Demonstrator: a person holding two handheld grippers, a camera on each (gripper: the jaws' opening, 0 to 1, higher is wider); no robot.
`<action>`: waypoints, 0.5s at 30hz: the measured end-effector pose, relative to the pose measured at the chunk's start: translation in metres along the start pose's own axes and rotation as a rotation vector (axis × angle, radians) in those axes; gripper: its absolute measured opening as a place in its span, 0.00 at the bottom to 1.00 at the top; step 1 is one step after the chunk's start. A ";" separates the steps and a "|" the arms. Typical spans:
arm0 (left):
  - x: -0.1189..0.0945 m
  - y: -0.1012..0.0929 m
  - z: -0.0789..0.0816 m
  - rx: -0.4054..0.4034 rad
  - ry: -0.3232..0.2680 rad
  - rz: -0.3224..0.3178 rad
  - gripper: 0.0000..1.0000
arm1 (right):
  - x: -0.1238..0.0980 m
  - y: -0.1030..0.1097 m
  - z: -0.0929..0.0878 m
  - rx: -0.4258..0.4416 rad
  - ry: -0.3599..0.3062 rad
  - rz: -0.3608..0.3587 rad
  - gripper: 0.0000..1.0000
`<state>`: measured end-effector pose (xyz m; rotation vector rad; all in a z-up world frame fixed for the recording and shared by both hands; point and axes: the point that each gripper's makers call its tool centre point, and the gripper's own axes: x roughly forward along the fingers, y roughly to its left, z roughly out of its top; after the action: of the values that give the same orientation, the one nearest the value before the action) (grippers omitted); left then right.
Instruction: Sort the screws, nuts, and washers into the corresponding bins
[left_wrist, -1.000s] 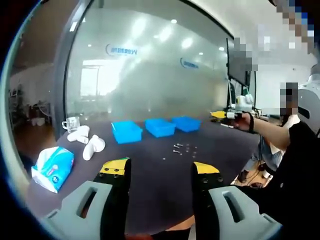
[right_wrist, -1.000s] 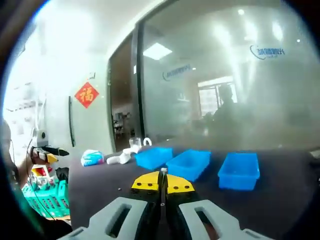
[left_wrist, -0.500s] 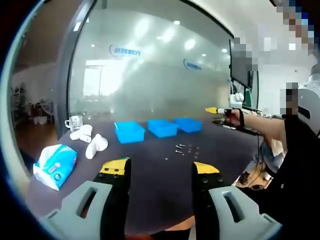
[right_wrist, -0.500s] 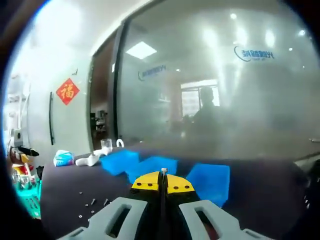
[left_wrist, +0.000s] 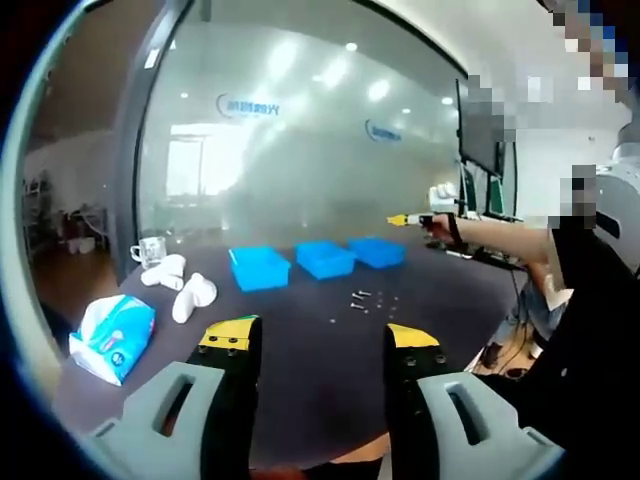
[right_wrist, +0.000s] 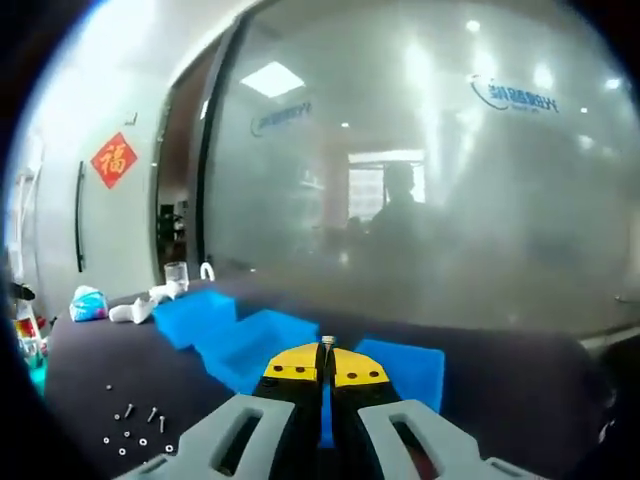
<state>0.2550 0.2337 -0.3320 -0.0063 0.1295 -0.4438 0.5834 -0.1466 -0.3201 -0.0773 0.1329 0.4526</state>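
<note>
Three blue bins (left_wrist: 258, 267) (left_wrist: 325, 258) (left_wrist: 378, 251) stand in a row on the dark table (left_wrist: 300, 360). Loose screws, nuts and washers (left_wrist: 365, 298) lie in front of them. My left gripper (left_wrist: 320, 336) is open and holds nothing, low over the table's near part. My right gripper (left_wrist: 405, 219), held in a hand, hovers above the rightmost bin. In the right gripper view the right gripper (right_wrist: 326, 352) is shut on a small grey screw (right_wrist: 326, 342) that pokes up between the yellow tips. The bins (right_wrist: 255, 345) lie just beyond, and the loose hardware (right_wrist: 135, 425) is at lower left.
A blue tissue pack (left_wrist: 110, 335), white rolled items (left_wrist: 187, 295) and a glass mug (left_wrist: 150, 248) sit at the table's left end. A frosted glass wall (left_wrist: 300, 150) runs behind the table. A person's arm (left_wrist: 500, 240) reaches in from the right.
The right gripper has swung with the screw from beyond the table edge to over the bins, which now show nearer in its view. The left gripper has hardly moved.
</note>
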 end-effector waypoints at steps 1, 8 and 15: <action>0.000 0.000 0.000 -0.002 -0.001 -0.001 0.48 | 0.004 -0.004 0.001 0.000 0.001 -0.008 0.00; -0.001 0.000 0.004 0.006 -0.005 -0.001 0.48 | 0.027 -0.045 0.005 0.020 0.014 -0.081 0.00; 0.001 -0.002 0.005 0.011 -0.001 -0.006 0.48 | 0.035 -0.062 0.000 0.021 0.028 -0.101 0.00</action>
<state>0.2558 0.2314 -0.3275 0.0037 0.1261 -0.4507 0.6415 -0.1872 -0.3225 -0.0695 0.1610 0.3492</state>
